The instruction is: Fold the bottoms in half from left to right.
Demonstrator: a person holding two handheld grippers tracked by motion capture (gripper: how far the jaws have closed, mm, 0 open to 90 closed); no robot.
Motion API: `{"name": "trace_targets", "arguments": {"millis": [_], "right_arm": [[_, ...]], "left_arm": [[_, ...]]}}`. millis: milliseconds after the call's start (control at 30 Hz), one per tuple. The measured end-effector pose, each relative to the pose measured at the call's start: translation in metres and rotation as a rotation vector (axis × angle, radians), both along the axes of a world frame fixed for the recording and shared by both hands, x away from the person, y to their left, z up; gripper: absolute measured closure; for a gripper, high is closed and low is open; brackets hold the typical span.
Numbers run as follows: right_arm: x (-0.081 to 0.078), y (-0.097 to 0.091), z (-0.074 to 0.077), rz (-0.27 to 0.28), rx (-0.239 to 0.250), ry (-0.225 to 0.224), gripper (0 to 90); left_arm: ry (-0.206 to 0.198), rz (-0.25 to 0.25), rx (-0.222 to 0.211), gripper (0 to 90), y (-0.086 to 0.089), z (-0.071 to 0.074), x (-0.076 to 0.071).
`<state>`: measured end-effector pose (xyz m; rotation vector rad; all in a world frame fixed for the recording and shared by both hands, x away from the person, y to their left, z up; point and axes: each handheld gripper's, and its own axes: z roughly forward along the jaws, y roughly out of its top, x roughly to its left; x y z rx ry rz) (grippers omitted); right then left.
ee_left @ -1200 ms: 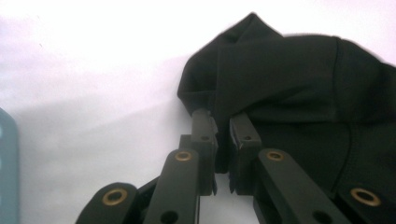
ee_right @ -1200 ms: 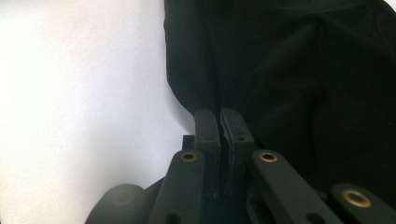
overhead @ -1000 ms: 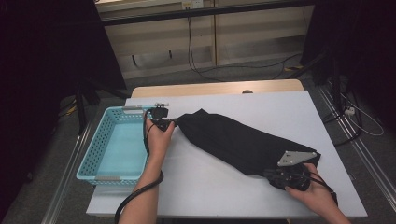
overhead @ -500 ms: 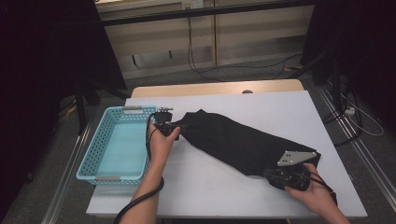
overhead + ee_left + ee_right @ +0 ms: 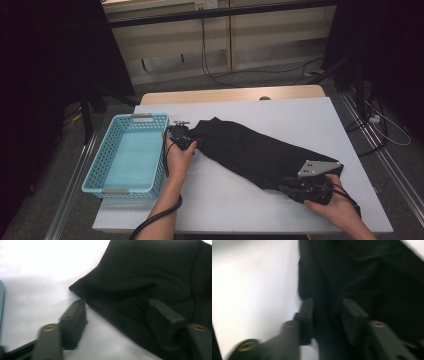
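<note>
Garment [image 5: 255,152] on table [image 5: 300,115]; basket [image 5: 127,155] left

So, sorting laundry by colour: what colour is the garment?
Black garment, clearest in the high view.

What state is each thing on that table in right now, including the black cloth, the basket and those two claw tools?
black cloth: lying folded and stretched slantwise on the table.
blue basket: upright, nothing in it.
left gripper: jaws apart around the cloth's edge, just closing a little.
right gripper: jaws just opening, cloth between them.
</note>
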<state>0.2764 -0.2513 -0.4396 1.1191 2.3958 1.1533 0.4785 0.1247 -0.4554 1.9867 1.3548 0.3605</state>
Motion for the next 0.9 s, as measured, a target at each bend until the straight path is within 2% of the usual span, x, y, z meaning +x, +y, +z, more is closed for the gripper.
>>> {"name": "trace_targets", "arguments": {"millis": [33,100,133,233,333,400,600,767,900], "right_arm": [[0.001,-0.002,0.002,-0.015,0.007,-0.007,53.6],[0.003,-0.007,0.006,-0.052,0.028,-0.023,45.7],[0.004,-0.010,0.008,-0.063,0.038,-0.024,44.8],[0.006,-0.017,0.008,-0.100,0.048,-0.027,38.4],[0.007,-0.021,0.006,-0.119,0.043,-0.024,37.5],[0.007,-0.022,0.004,-0.119,0.039,-0.019,37.0],[0.007,-0.022,0.000,-0.105,0.029,-0.008,32.9],[0.007,-0.022,-0.002,-0.106,0.025,0.005,28.3],[0.007,-0.021,-0.004,-0.112,0.023,0.011,26.4]], "left_arm": [[-0.001,-0.001,0.016,41.8,0.000,0.000,0.000],[-0.001,-0.004,0.009,47.5,-0.002,0.001,0.001],[0.003,-0.009,0.011,51.5,-0.002,0.001,0.001],[0.015,-0.014,-0.010,63.3,-0.004,0.001,0.002],[0.051,-0.015,-0.052,79.2,-0.006,0.002,0.003],[0.037,-0.013,-0.048,81.6,-0.008,0.002,0.004],[0.044,-0.004,-0.064,84.1,-0.004,0.010,0.011],[0.022,0.009,-0.075,87.3,0.007,0.029,0.017],[0.028,0.008,-0.086,87.6,0.013,0.041,0.021]]}}
